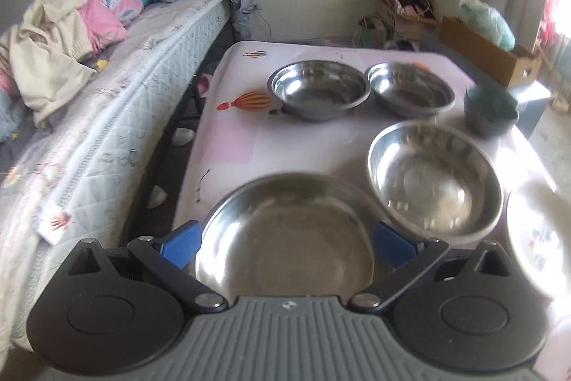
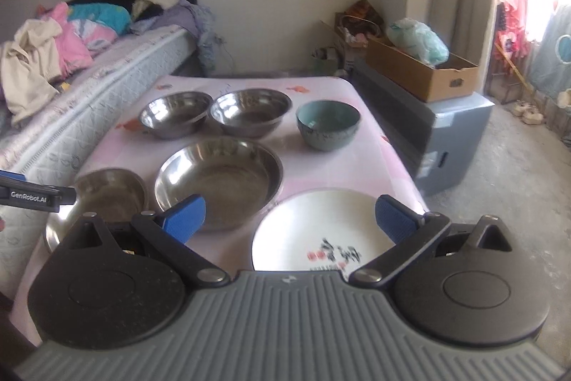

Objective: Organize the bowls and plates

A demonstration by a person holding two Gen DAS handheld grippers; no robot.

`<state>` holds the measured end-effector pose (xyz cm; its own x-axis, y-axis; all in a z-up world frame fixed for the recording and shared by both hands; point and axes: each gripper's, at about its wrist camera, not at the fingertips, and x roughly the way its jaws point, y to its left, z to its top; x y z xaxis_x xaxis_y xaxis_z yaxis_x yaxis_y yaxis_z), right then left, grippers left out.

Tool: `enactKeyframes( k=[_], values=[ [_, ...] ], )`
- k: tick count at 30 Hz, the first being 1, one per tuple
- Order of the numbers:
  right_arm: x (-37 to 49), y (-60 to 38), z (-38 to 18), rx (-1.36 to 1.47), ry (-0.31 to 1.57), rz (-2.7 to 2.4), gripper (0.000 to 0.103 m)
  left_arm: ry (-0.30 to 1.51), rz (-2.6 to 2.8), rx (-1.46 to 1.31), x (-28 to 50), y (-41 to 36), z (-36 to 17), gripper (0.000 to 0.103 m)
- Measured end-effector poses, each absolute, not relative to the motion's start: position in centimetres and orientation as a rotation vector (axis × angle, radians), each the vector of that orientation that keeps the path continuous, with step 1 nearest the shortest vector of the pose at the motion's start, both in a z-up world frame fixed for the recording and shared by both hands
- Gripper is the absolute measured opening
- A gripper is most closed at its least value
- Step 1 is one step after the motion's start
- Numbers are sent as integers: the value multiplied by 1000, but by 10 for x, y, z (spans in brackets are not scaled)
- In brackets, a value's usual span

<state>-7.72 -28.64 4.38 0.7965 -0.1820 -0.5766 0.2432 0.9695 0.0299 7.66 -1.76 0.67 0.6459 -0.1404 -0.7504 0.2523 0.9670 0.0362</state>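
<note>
Bowls come first: your left hand-held gripper (image 1: 287, 240) stands spread wide around the small steel bowl (image 1: 285, 238), pads beside its rim, not yet clamped. Close, lift, then nest it in the large steel bowl (image 2: 217, 177) just beside. Your right hand-held gripper (image 2: 289, 220) hangs apart over the white plate (image 2: 321, 231). Every bowl on the bench (image 2: 357, 166) looks empty.

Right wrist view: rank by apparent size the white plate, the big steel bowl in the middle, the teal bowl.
1. White plate and big steel bowl: look about equal. The plate is nearer the camera and partly hidden by the gripper body, so no ranking.
2. Teal bowl: clearly smallest, though it sits farther back.
</note>
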Motion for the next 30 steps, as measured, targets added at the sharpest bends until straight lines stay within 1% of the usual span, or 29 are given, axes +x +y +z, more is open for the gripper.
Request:
enactKeyframes(
  k=[9, 12, 21, 24, 27, 30],
  values=[
    [-15, -337, 51, 174, 564, -162, 102, 812, -287, 122, 133, -38, 14, 103],
    [10, -352, 52, 209, 553, -132, 102, 774, -306, 111, 148, -45, 14, 98],
    [101, -372, 47, 277, 552, -29, 102, 723, -321, 116, 200, -60, 8, 96],
    [133, -370, 40, 307, 567, 21, 102, 734, -316, 123, 220, -61, 5, 96],
    [173, -361, 39, 316, 581, 84, 102, 788, -288, 108, 245, -60, -2, 96],
    [226, -350, 41, 295, 600, 159, 100, 837, -271, 43, 272, -53, -14, 90]
  ],
)
